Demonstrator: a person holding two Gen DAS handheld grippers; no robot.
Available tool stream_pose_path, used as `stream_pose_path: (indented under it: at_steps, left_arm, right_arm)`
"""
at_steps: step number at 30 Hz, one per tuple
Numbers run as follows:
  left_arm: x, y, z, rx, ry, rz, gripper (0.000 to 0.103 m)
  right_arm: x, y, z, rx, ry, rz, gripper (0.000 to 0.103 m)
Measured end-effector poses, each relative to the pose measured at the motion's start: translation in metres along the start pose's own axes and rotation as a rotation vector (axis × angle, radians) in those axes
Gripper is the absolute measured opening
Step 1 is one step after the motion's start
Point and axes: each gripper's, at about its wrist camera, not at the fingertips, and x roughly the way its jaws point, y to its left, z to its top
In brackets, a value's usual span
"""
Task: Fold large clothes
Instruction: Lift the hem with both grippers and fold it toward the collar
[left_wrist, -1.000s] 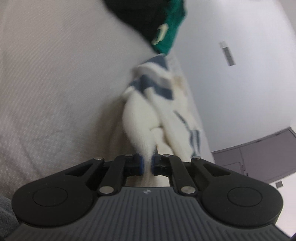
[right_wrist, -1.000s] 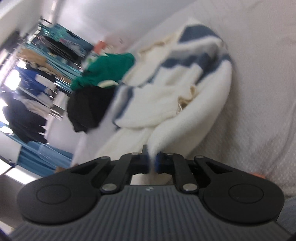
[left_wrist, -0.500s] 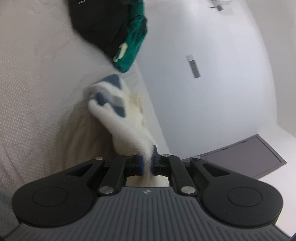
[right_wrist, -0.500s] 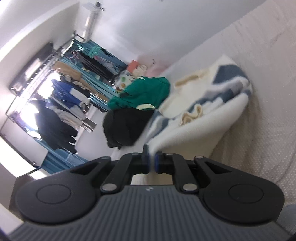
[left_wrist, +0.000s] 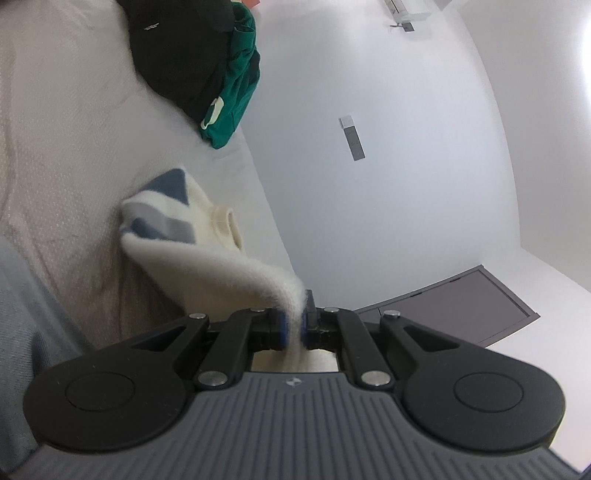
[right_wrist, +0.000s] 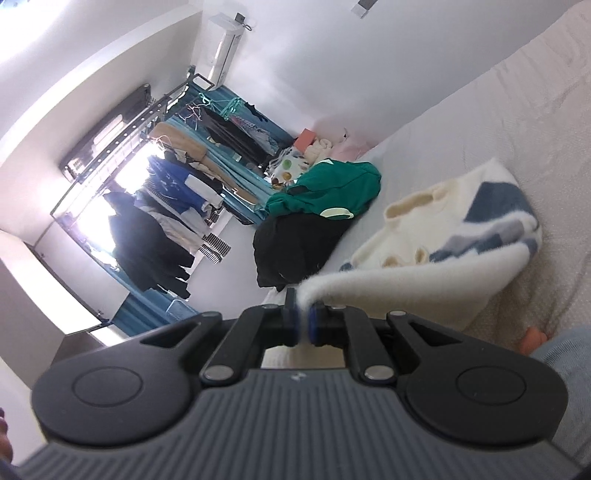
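A cream fleece sweater (left_wrist: 207, 258) with blue and grey patches lies on the pale bed cover (left_wrist: 66, 155), its near edge lifted off the bed. My left gripper (left_wrist: 293, 326) is shut on a fold of that edge. In the right wrist view the same sweater (right_wrist: 436, 266) stretches from the bed up to my right gripper (right_wrist: 303, 323), which is shut on another part of the hem. The collar faces away from both grippers. The fabric hangs taut between the pinched edge and the part resting on the bed.
A black garment (right_wrist: 295, 247) and a green one (right_wrist: 332, 192) are piled further along the bed near the white wall (left_wrist: 388, 166). A clothes rack (right_wrist: 177, 177) full of hanging clothes stands by a bright window. A person's grey-blue sleeve (left_wrist: 26, 325) shows at the frame edge.
Both grippers have risen and pulled back with the sweater's edge, drawing it out of a bunched heap into a stretched sheet. More of the room and wall shows now.
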Motion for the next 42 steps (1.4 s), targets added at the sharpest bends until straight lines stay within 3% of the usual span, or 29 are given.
stream_pose_path:
  at_steps: [6,13,21,33,42]
  left_arm:
    - [0.056,-0.011,0.034,0.069,0.006,0.052,0.007]
    - [0.181,-0.013,0.104,0.134,0.018,0.186,0.008]
    - [0.31,0.011,0.156,0.165,0.016,0.301,0.008]
    - [0.465,0.097,0.192,0.234,0.084,0.37,0.008]
    - [0.505,0.139,0.195,0.278,0.149,0.389,0.01]
  right_arm:
    - [0.03,-0.019,0.022,0.065,-0.033,-0.049,0.009]
    - [0.111,-0.058,0.077,0.154,-0.081,-0.138,0.009]
    - [0.204,-0.122,0.13,0.242,-0.147,-0.253,0.009]
    - [0.278,-0.24,0.137,0.333,-0.159,-0.332,0.009]
    - [0.303,-0.271,0.132,0.373,-0.131,-0.362,0.009]
